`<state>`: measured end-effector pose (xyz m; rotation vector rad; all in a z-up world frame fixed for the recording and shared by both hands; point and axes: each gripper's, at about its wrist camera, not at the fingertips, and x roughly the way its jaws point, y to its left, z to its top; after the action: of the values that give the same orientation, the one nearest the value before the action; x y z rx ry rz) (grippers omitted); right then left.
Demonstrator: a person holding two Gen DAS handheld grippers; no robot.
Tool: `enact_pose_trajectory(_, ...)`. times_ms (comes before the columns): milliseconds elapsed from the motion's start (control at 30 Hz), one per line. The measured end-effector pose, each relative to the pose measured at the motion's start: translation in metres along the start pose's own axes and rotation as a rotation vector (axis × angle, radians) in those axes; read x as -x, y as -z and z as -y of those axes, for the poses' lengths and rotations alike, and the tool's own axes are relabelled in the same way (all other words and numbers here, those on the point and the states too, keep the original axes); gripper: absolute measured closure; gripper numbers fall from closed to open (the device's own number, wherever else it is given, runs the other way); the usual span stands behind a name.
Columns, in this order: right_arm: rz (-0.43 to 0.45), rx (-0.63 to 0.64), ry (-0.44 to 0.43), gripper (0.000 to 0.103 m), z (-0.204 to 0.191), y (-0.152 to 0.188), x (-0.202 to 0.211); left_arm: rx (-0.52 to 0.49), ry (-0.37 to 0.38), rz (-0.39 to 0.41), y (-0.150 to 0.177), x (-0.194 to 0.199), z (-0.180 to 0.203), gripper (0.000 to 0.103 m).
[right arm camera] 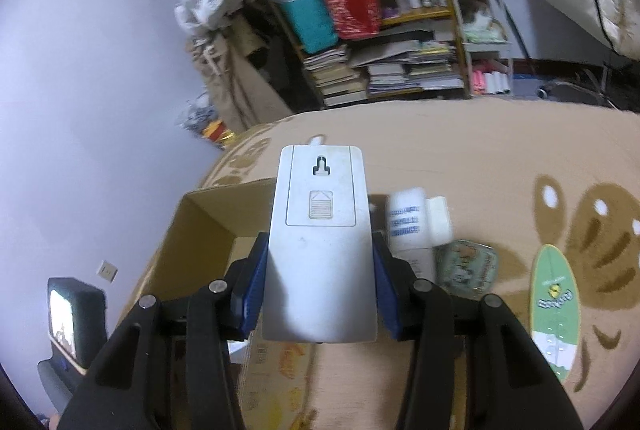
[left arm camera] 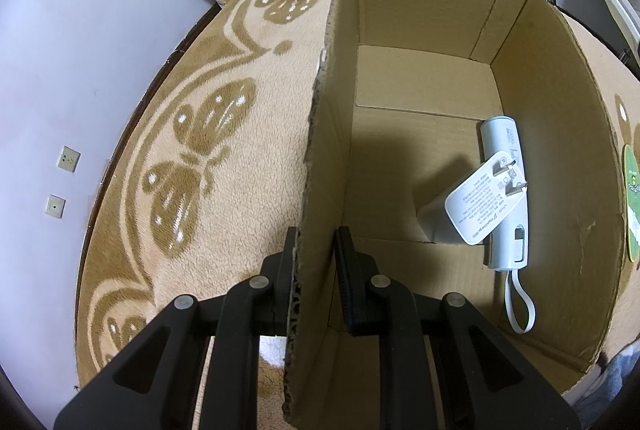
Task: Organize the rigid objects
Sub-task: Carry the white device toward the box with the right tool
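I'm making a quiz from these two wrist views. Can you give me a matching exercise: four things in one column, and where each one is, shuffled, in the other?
Things:
1. remote
2. charger
3. box wall
4. white bottle

Places:
A. on the blanket, outside the box
B. inside the box, leaning on the power bank
C. between the left gripper's fingers
D. clamped in the right gripper

Pairs: 1-D, 2-B, 3-C, 4-A
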<state>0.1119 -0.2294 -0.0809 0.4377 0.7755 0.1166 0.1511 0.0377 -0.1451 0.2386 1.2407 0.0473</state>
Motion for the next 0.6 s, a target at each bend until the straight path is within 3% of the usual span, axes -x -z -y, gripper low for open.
enact_pose_trajectory(600, -0.061, 0.153, -0.097, 0.052, -0.056, 0.02, -0.022, 0.011, 0.013, -0.003, -0.002, -0.002, -0.003, 0.086)
